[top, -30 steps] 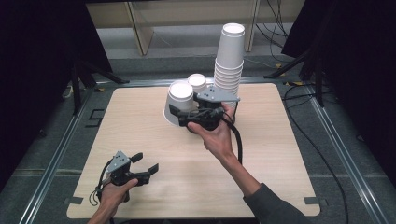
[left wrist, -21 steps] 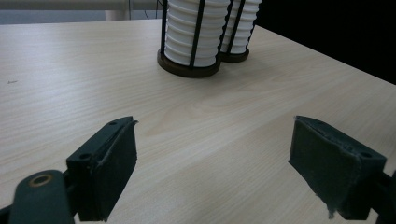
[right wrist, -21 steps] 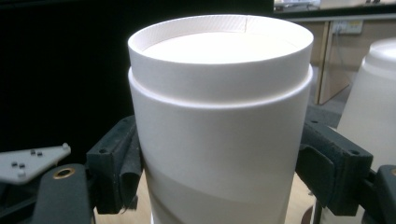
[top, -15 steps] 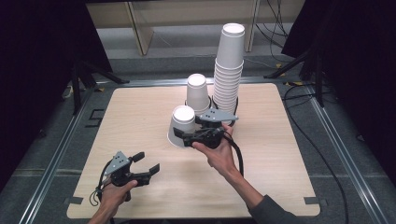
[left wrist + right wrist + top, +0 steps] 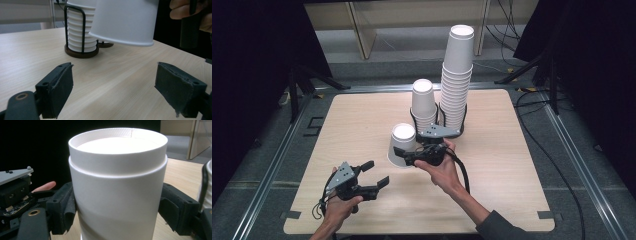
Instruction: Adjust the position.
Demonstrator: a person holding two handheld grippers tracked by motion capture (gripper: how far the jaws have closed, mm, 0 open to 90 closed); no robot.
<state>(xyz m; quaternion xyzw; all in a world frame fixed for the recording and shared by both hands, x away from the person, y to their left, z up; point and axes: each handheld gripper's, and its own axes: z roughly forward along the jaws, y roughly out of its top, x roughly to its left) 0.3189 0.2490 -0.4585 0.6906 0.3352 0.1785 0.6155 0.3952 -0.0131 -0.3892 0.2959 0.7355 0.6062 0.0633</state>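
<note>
Upside-down white paper cup (image 5: 402,146) clamped between right gripper (image 5: 408,154) fingers, low over the counter (image 5: 512,165). Likely light, thin-walled, easily crushed; best gripped gently mid-wall. Left gripper (image 5: 373,173) fingers apart, empty, nearby.

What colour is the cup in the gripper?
White; the cup shows best in the right gripper view.

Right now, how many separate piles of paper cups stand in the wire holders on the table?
2: a tall pile toward the back, and a short pile just left of it. A single cup is apart, held upside down in the right gripper.
</note>
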